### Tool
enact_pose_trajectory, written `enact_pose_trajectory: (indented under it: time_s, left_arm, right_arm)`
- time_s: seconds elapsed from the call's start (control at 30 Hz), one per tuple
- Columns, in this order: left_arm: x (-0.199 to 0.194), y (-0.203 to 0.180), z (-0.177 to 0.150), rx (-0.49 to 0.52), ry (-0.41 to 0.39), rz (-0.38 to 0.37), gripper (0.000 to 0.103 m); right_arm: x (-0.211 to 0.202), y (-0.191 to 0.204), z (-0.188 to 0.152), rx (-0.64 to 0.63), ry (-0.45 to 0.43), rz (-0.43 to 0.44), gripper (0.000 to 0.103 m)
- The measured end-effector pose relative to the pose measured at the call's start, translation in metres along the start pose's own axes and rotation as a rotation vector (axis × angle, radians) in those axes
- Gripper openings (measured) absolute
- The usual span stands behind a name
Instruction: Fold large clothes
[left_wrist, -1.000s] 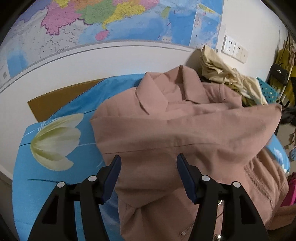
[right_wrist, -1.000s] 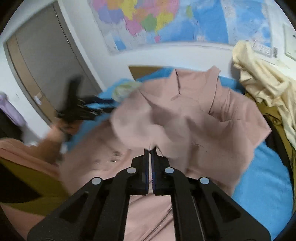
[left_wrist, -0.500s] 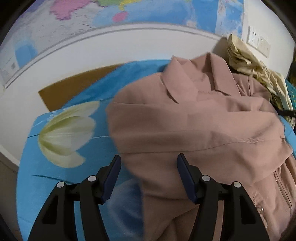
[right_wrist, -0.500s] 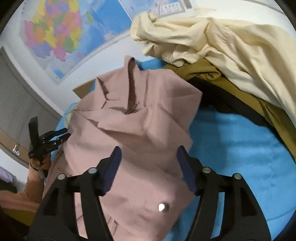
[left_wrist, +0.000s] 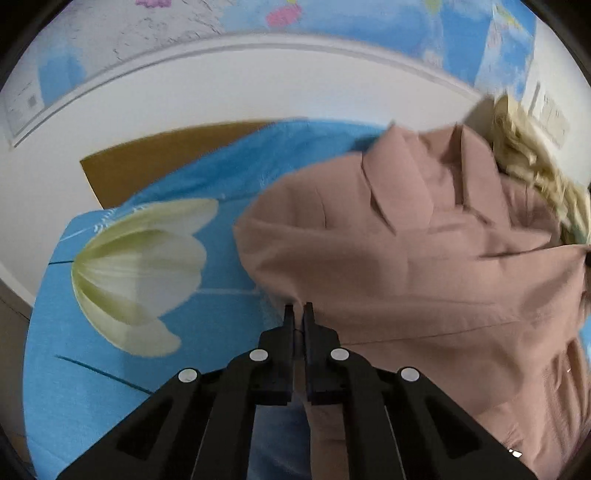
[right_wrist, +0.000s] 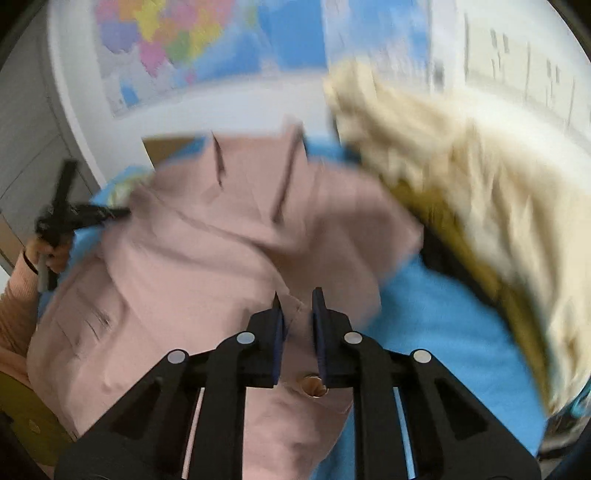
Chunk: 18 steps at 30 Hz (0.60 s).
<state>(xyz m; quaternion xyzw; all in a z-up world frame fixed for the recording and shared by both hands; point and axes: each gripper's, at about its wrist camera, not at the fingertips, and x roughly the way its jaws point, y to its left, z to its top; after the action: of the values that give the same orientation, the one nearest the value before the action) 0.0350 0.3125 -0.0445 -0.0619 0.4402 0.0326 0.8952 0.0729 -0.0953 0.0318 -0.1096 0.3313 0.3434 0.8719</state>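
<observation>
A dusty-pink jacket (left_wrist: 424, 266) lies collar-away on a blue bed sheet (left_wrist: 92, 387), partly folded over itself. My left gripper (left_wrist: 298, 308) is shut on the jacket's left edge, and the cloth draws down to its tips. In the right wrist view the jacket (right_wrist: 221, 258) fills the middle. My right gripper (right_wrist: 297, 299) has its jaws closing, a narrow gap left, with a fold of the jacket's right side between them. A brass snap (right_wrist: 313, 386) shows just below. The left gripper (right_wrist: 74, 218) appears at the far left, held by a hand (right_wrist: 48, 254).
A cream garment (right_wrist: 461, 184) and an olive one (right_wrist: 436, 206) are piled at the right against the wall. The sheet carries a big white tulip print (left_wrist: 140, 266). A brown board (left_wrist: 166, 155) stands behind the bed, under a wall map (right_wrist: 177, 40).
My left gripper went from open to shut and moved to the jacket's left edge. The right gripper let go of the cloth, opened wide, then came almost closed over a fold lower down.
</observation>
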Motion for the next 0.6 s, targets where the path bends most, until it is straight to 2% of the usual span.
enact_pose_trajectory:
  time_s: [0.1, 0.17, 0.2, 0.23, 0.3, 0.37, 0.47, 0.53, 0.57, 0.6]
  left_arm:
    - [-0.013, 0.007, 0.003, -0.052, -0.053, 0.018, 0.003]
    - [-0.017, 0.014, 0.001, -0.090, -0.076, 0.037, 0.003]
    - [-0.016, 0.017, 0.000, -0.100, -0.068, 0.043, 0.003]
    - [-0.014, 0.018, -0.002, -0.096, -0.056, 0.046, 0.003]
    - [-0.011, 0.017, -0.006, -0.079, -0.052, 0.060, 0.005]
    - [-0.008, 0.017, -0.007, -0.078, -0.040, 0.070, 0.008]
    - [-0.019, 0.016, -0.006, -0.080, -0.087, 0.064, 0.012]
    - [-0.037, 0.010, -0.007, -0.053, -0.149, 0.024, 0.024]
    - [-0.043, 0.006, -0.007, -0.037, -0.171, 0.011, 0.029]
    - [-0.051, -0.001, -0.009, -0.001, -0.194, -0.015, 0.031]
  right_arm:
    - [-0.004, 0.004, 0.023, -0.039, -0.091, 0.005, 0.014]
    - [0.025, -0.005, 0.029, -0.008, -0.026, 0.005, 0.015]
    - [0.049, -0.012, 0.026, 0.011, 0.045, 0.000, 0.016]
    - [0.063, -0.017, 0.022, 0.023, 0.078, -0.031, 0.020]
    - [0.099, -0.029, 0.008, 0.069, 0.176, -0.081, 0.038]
    - [0.110, -0.038, -0.002, 0.119, 0.192, -0.073, 0.039]
    - [0.093, -0.042, -0.005, 0.158, 0.125, -0.058, 0.040]
    - [0.070, -0.038, -0.004, 0.145, 0.059, -0.089, 0.044]
    - [0.060, -0.035, -0.003, 0.139, 0.031, -0.085, 0.044]
    - [0.049, -0.029, -0.003, 0.128, 0.003, -0.045, 0.044]
